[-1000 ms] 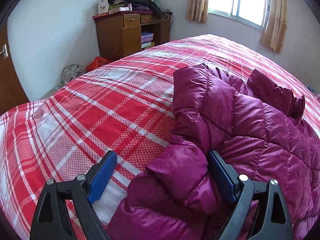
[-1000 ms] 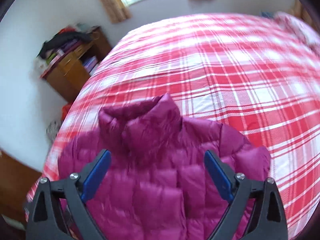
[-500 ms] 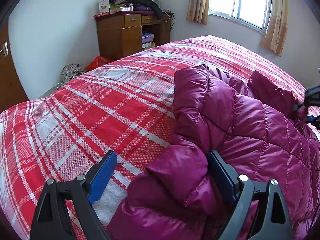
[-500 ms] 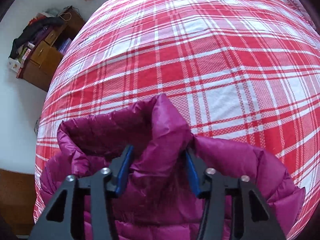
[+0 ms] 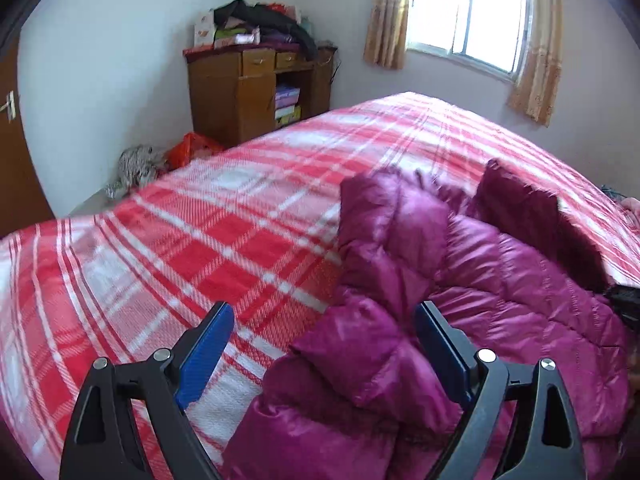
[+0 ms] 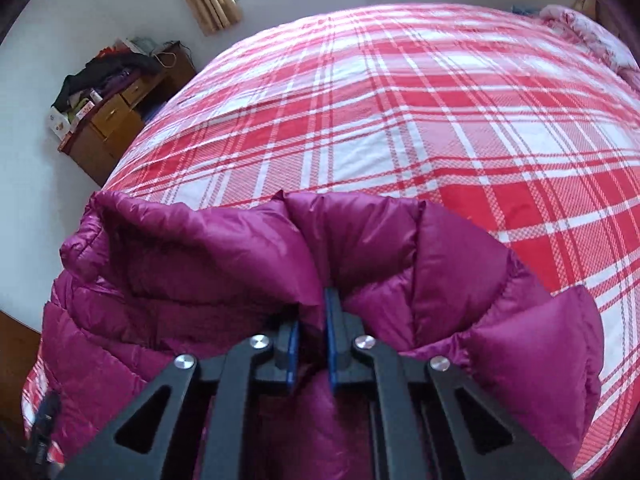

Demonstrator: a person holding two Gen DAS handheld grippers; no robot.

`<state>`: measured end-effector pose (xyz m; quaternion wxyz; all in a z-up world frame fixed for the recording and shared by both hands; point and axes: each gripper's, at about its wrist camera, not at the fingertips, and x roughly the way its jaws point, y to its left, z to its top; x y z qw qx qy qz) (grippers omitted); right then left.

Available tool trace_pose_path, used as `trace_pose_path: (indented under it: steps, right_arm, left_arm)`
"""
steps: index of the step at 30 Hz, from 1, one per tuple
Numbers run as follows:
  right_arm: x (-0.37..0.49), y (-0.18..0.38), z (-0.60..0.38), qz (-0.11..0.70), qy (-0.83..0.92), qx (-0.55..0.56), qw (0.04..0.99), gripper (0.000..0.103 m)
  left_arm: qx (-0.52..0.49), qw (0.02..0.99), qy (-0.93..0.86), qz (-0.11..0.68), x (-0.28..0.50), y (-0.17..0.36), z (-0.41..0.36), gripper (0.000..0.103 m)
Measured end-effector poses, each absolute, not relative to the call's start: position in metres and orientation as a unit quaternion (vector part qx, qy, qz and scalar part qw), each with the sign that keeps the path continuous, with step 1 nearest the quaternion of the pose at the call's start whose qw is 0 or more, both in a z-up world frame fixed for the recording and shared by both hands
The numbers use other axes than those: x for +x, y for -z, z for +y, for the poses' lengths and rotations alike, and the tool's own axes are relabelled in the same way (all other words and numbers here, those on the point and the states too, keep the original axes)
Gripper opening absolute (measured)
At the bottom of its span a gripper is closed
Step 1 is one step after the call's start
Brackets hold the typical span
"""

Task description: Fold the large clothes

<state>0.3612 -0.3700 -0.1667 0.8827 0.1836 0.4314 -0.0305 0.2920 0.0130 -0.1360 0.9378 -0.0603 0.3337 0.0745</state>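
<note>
A magenta puffer jacket lies on the red and white plaid bed. My left gripper is open over the jacket's near edge. A puffy fold sits between its fingers against the right pad, and the left pad hangs over bare bedspread. In the right wrist view, my right gripper is shut on the raised collar of the jacket, which bunches up on both sides of the pinched pads. That gripper also shows as a dark shape at the left wrist view's right edge.
A wooden dresser piled with clothes and boxes stands against the far wall, with a bundle of cloth and an orange bag on the floor beside it. A curtained window is behind the bed. Pink bedding lies at the bed's far corner.
My right gripper came down onto the collar and its jaws closed from wide open to pinched on it. My left gripper rose slightly and stayed open.
</note>
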Motion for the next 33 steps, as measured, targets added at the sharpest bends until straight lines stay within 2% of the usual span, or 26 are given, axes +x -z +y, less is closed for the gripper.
trace_pose_path:
  steps: [5,9,14,19,20,21,22,23,26,33]
  right_arm:
    - [0.356,0.165,-0.358,0.402,0.043,0.138,0.904,0.011]
    - [0.352,0.166,-0.367,0.395,0.03,0.165,0.903,0.011]
    - [0.349,0.167,-0.372,0.388,0.022,0.181,0.903,0.011]
    - [0.346,0.169,-0.373,0.384,0.015,0.193,0.903,0.011]
    - [0.347,0.169,-0.373,0.384,0.014,0.195,0.903,0.011]
    - [0.346,0.169,-0.373,0.384,0.014,0.195,0.903,0.011]
    - [0.346,0.169,-0.372,0.384,0.015,0.195,0.903,0.011]
    - [0.346,0.169,-0.372,0.384,0.015,0.195,0.902,0.011]
    - [0.345,0.17,-0.373,0.384,0.012,0.198,0.902,0.011]
    - [0.345,0.168,-0.371,0.386,0.013,0.186,0.903,0.015]
  left_arm:
    - [-0.052,0.958,-0.021,0.28,0.302,0.067,-0.014,0.092]
    - [-0.049,0.948,0.038,0.311,0.37,0.039,-0.06,0.092]
    - [-0.011,0.918,0.053,0.393,0.455,0.081,-0.126,0.092]
    - [0.069,0.909,0.027,0.41,0.465,0.114,-0.164,0.091]
    - [0.071,0.908,-0.001,0.413,0.464,0.119,-0.161,0.082]
    - [0.062,0.904,-0.017,0.422,0.461,0.122,-0.151,0.062]
    - [0.05,0.898,-0.031,0.437,0.457,0.129,-0.142,0.049]
    - [0.036,0.89,-0.044,0.452,0.453,0.135,-0.132,0.033]
    - [-0.036,0.879,-0.053,0.473,0.438,0.156,-0.104,0.026]
    - [-0.065,0.908,-0.077,0.406,0.413,0.176,-0.102,0.027]
